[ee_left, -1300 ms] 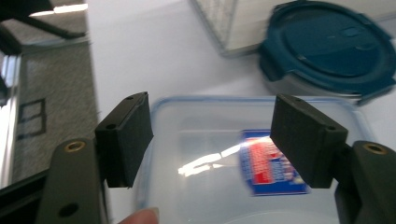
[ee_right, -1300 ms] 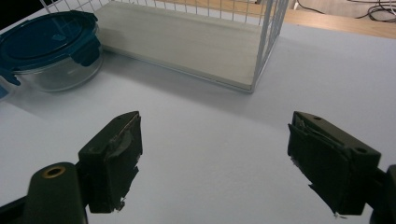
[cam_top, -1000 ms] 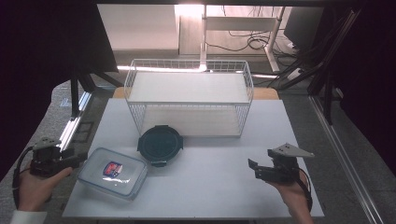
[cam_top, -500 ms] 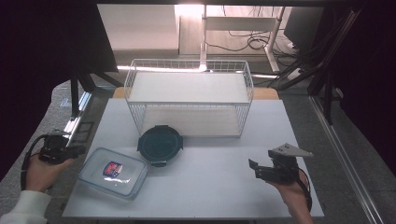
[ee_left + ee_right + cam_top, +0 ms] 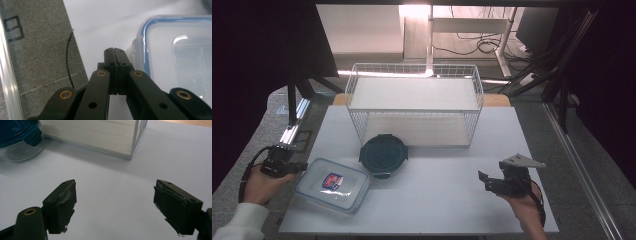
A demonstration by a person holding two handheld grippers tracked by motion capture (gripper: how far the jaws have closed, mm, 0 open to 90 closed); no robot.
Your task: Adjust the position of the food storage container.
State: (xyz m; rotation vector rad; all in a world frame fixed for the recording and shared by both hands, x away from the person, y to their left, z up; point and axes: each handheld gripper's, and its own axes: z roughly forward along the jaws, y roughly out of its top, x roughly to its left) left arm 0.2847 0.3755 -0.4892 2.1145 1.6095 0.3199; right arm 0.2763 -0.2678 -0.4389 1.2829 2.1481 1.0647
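A clear rectangular container (image 5: 333,184) with a blue-rimmed lid and a small label lies at the table's front left. My left gripper (image 5: 301,166) sits just off its left edge, at the border of the white tabletop. In the left gripper view the jaws (image 5: 115,51) have just been closing and now stand shut with nothing between them, the container (image 5: 175,57) close on their right. My right gripper (image 5: 484,180) hovers at the front right, its jaws (image 5: 115,202) open and empty over bare table.
A round container with a dark teal lid (image 5: 383,155) (image 5: 17,137) stands mid-table, in front of a white wire basket (image 5: 414,107) (image 5: 135,142). Grey matting (image 5: 37,50) borders the white tabletop (image 5: 437,200) on the left. Dark frames and cables lie behind.
My left hand has shifted forward and right, toward the rectangular container's left edge. The right hand and both containers have stayed where they were.
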